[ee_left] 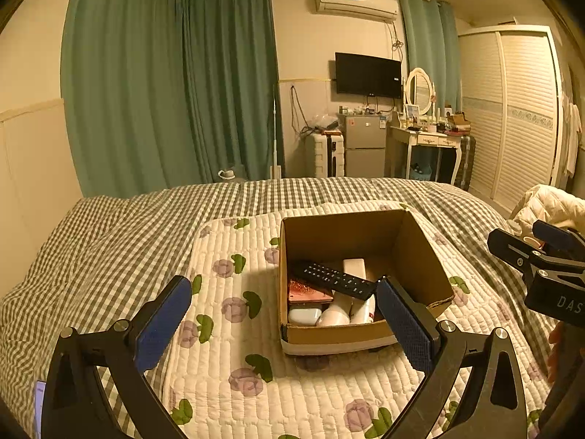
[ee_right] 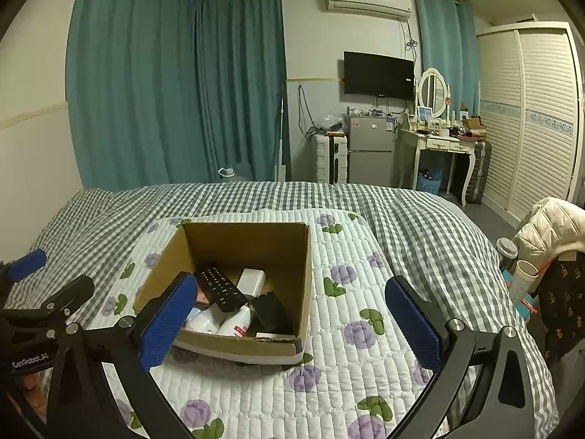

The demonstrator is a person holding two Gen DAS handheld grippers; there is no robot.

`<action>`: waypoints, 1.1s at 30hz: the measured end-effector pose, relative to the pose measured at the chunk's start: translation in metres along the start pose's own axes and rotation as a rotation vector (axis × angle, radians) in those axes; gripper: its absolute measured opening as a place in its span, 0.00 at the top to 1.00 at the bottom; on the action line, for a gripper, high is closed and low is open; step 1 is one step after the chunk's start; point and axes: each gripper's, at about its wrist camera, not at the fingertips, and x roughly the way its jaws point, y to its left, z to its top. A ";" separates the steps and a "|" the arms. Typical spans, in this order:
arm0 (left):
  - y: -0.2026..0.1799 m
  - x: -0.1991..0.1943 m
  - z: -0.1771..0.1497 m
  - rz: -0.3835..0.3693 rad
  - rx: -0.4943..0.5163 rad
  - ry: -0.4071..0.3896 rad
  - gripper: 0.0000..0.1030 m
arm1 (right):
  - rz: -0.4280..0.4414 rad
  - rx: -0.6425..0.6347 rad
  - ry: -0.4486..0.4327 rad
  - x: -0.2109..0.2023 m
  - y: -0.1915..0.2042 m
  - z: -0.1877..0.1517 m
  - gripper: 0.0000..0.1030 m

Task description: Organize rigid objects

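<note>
Both hand-held grippers gape wide and hold nothing: the cardboard box [ee_left: 360, 333] sits at 12 o'clock of the left hand-held gripper [ee_left: 283, 320] and at 10 o'clock of the right hand-held gripper [ee_right: 292, 320].

I see the brown cardboard box [ee_right: 234, 256] as my landmark. Inside it lies a black remote [ee_right: 221, 289] over white bottles [ee_right: 234, 323], one with a red label, and a pink item [ee_left: 309, 292]. Under the box is a white quilted mat [ee_right: 365, 366] with purple flowers and green leaves. Around the mat, the bedcover [ee_right: 420, 219] is grey-and-white checked. Behind the box hang teal curtains [ee_right: 175, 84]. My finger pads [ee_right: 166, 316] are blue.
</note>
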 end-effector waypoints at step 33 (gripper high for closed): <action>0.008 0.004 -0.001 -0.001 -0.032 0.023 0.00 | -0.030 -0.019 0.021 0.005 0.000 -0.005 0.00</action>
